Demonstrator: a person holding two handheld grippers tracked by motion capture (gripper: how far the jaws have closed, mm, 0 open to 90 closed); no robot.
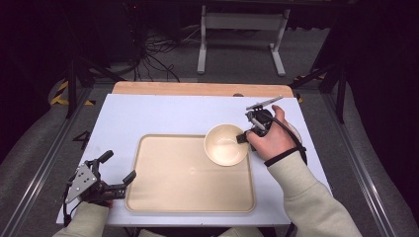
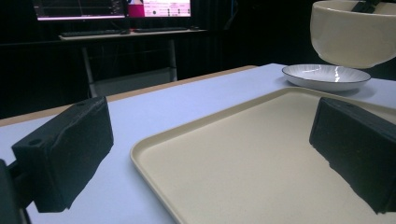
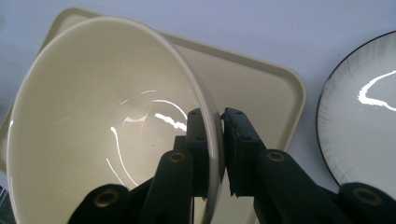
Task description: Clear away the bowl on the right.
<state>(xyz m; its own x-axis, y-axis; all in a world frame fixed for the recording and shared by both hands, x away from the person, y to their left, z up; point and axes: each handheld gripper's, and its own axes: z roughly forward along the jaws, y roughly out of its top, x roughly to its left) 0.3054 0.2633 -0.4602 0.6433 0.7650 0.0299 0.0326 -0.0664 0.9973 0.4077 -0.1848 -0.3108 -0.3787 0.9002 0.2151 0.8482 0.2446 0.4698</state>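
A cream bowl (image 1: 226, 144) hangs in the air over the far right corner of the beige tray (image 1: 168, 197). My right gripper (image 1: 243, 138) is shut on the bowl's right rim, one jaw inside the wall and one outside, as the right gripper view shows on the bowl (image 3: 93, 135) with the gripper (image 3: 215, 140) pinching it. From the left gripper view the bowl (image 2: 350, 35) floats above the table at the upper right. My left gripper (image 1: 118, 168) rests at the tray's near left corner, its jaws wide open and bare (image 2: 205, 158).
A white plate with a dark rim (image 2: 326, 76) lies on the pale blue table (image 1: 163, 116) to the right of the tray, partly under my right hand; it appears as the plate (image 3: 364, 116) in the right gripper view. A wooden strip (image 1: 197, 89) edges the table's far side.
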